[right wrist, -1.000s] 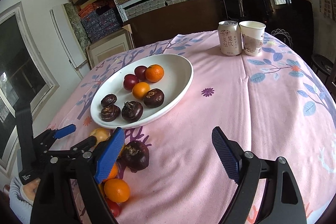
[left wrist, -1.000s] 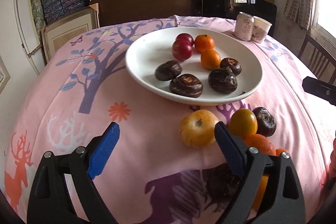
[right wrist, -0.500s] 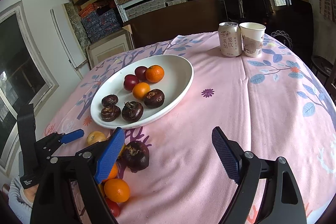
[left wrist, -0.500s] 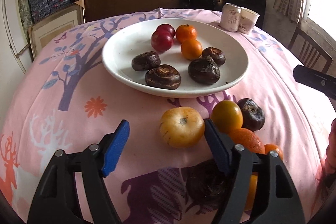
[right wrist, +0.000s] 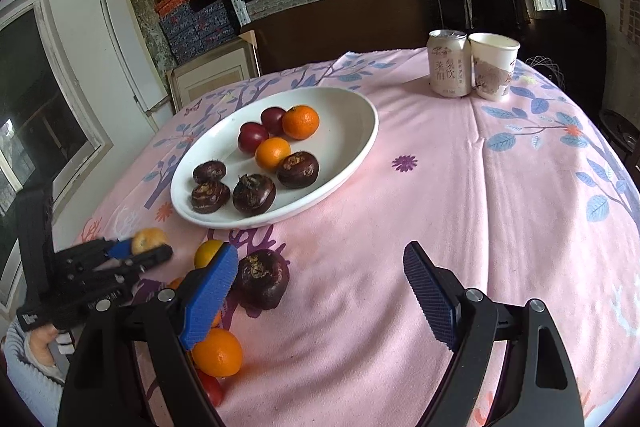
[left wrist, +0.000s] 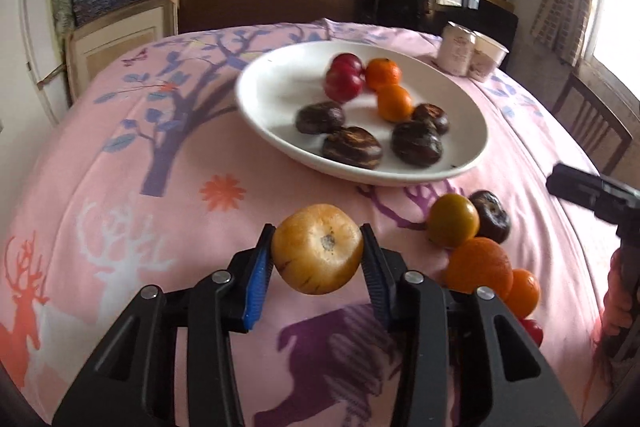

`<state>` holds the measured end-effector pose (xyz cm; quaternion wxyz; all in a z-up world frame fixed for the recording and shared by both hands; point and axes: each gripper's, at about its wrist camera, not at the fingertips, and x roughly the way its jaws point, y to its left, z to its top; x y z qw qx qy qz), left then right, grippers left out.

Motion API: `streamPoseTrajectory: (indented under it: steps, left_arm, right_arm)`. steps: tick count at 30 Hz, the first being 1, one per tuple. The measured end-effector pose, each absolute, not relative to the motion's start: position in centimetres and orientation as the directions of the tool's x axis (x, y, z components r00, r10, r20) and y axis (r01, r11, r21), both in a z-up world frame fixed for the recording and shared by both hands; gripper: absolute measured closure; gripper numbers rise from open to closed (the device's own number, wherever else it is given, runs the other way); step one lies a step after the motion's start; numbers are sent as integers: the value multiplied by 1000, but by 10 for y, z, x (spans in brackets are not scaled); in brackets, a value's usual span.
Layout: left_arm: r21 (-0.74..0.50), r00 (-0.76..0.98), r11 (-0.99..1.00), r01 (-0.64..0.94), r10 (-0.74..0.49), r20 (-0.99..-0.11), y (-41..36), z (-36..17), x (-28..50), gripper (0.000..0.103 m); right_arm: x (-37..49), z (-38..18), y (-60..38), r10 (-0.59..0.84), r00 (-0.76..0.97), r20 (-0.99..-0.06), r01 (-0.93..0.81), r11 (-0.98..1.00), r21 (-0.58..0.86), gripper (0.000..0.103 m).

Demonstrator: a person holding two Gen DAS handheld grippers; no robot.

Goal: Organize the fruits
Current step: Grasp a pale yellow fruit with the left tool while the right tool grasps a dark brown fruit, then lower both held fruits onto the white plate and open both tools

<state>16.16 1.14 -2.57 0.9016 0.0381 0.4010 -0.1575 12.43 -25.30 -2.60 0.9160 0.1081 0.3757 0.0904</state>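
Left gripper has just been closing and now clamps the yellow fruit, blue pads pressed on both its sides, stem scar facing the camera. In the left wrist view the fruit sits at 6 o'clock from the white plate, off the plate, over the pink tablecloth; can't tell whether it touches the cloth.

Plate holds two red plums, two small oranges and four dark chestnut-like fruits.

Loose pile at 3 o'clock from the held fruit: a yellow-orange fruit touching a dark one, then two oranges and a bit of red at the edge.

Right gripper has just been closing slightly, jaws wide, nothing between the pads. A dark fruit lies just beside its left pad. An orange sits at 7 o'clock from that.

Can and paper cup stand touching at 1 o'clock from the plate, far side of the table.
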Motion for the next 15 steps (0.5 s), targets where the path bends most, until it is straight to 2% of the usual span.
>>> streamPoseTrajectory:
  steps: [6, 11, 13, 14, 15]
  left_arm:
    - [-86, 625, 962, 258, -234, -745, 26, -29, 171, 62]
    - [-72, 611, 954, 289, -242, -753, 15, -33, 169, 62]
    - [-69, 605, 952, 298, -244, -758, 13, -36, 169, 62]
    - [-69, 599, 951, 302, -246, -762, 11, -37, 169, 62]
    - [-72, 592, 949, 307, -250, -766, 10, -39, 170, 62]
  right_arm:
    - [132, -48, -222, 255, 621, -741, -169, 967, 191, 45]
    - [139, -54, -203, 242, 619, -747, -209, 968, 140, 45]
    - [144, -54, -198, 242, 621, -745, -216, 967, 134, 52]
    - [147, -54, -196, 254, 615, -746, -224, 964, 144, 60]
    - [147, -53, -195, 249, 616, -747, -224, 965, 137, 60]
